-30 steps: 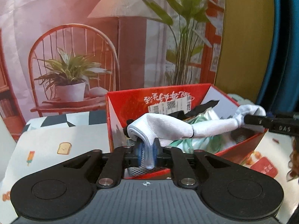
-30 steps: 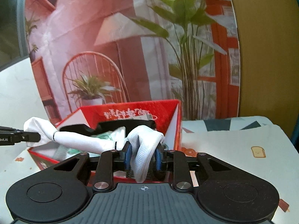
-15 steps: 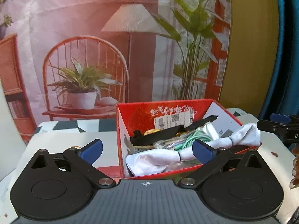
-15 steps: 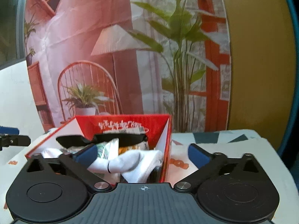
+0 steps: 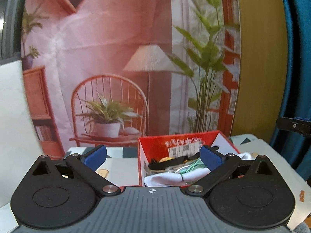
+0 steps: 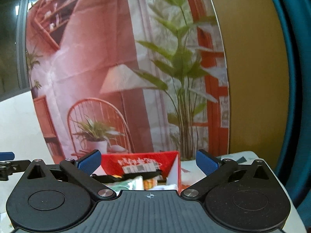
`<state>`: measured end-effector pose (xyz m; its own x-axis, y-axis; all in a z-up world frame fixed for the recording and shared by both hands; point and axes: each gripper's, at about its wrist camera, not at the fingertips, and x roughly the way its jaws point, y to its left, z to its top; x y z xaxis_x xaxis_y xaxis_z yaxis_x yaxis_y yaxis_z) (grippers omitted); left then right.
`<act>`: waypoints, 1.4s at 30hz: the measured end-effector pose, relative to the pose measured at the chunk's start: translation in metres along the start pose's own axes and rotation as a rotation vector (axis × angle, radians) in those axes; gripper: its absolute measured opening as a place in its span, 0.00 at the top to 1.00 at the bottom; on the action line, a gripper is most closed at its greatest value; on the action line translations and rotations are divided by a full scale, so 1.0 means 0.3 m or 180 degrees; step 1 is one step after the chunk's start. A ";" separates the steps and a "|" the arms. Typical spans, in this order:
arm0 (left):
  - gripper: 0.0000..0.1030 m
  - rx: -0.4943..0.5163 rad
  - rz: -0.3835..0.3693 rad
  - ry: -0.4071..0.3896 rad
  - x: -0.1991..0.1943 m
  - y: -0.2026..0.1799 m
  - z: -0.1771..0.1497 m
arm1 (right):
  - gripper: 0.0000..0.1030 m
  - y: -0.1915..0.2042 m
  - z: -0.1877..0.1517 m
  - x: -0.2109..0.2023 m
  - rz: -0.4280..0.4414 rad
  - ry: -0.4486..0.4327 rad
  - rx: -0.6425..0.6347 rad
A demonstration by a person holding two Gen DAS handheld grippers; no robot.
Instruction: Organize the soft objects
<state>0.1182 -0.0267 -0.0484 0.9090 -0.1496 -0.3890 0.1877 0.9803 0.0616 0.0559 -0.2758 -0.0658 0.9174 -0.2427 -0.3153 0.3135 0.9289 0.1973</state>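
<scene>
Left gripper: fingers spread wide, nothing between the pads. Right gripper: same, spread and empty. White sock lies along the near edge inside the red box, below and beyond both sets of fingers, touching neither.

Each handheld tool, the left gripper and the right gripper, has a ribbed grey body with a small crosshair mark behind the jaws, black linkage arms on round black hubs pinned by silver screws, and blue pads on the fingertips.
</scene>
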 end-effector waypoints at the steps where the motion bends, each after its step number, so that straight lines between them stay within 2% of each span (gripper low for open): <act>1: 0.00 0.0005 0.0023 -0.0032 -0.029 -0.007 0.009 | 0.00 0.022 0.017 -0.029 0.0002 -0.0006 -0.0051; 8: 0.00 0.0033 0.0230 -0.0212 -0.224 -0.032 0.076 | 0.00 0.138 0.088 -0.208 -0.0011 -0.0016 -0.0282; 17: 0.00 -0.0105 0.0165 -0.0318 -0.381 -0.062 0.093 | 0.00 0.206 0.092 -0.368 0.0039 0.0005 -0.0263; 21: 0.00 -0.0118 0.0164 -0.0331 -0.401 -0.083 0.080 | 0.00 0.214 0.086 -0.398 0.0075 0.0020 -0.0245; 42: 0.00 -0.0138 0.0201 -0.0298 -0.418 -0.079 0.063 | 0.00 0.230 0.090 -0.437 -0.0115 -0.0004 -0.0282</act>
<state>0.0067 -0.0336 0.0163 0.9497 -0.0967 -0.2978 0.1145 0.9925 0.0427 -0.0361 -0.1875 0.0140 0.9063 -0.2766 -0.3197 0.3234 0.9407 0.1029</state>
